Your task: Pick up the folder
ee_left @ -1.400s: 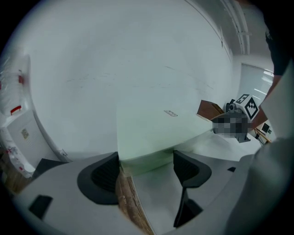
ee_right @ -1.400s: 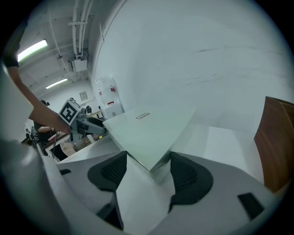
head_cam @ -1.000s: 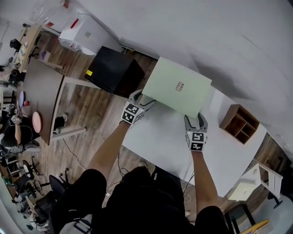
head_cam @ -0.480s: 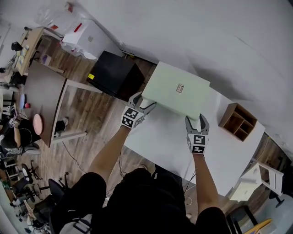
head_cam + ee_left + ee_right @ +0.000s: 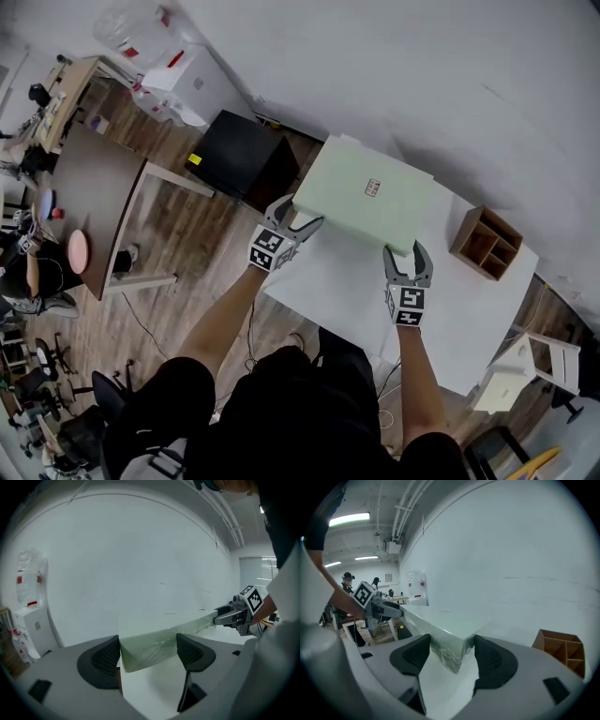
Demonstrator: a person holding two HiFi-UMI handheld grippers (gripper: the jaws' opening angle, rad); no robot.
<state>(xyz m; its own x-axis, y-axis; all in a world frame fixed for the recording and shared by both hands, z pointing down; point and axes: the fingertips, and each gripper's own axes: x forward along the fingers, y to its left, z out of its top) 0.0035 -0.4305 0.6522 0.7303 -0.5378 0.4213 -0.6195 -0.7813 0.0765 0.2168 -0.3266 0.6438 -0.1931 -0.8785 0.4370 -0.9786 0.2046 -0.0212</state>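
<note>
Both tools are on it: the left tool (image 5: 302,214) has its jaws spread wide round the near-left corner of the folder (image 5: 370,192), pads pressed to either face; the right tool (image 5: 406,251) does the same at the near-right corner, jaws set wide and bearing on it from both sides. The folder looks raised off the white surface (image 5: 342,281), carried between the two tools; I'd call the lift under way. To do it well: equal squeeze at both corners and both hands rising level, so the slab can't twist or slide out. It's a thick, boxy, pale green thing, flat-topped and square-cornered, with a small label (image 5: 372,187); it's wrapped in crinkly clear film, which looks slippery, so a firm bite deep on the pads seems wise. A wooden organiser (image 5: 486,244) sits well apart to the right.
</note>
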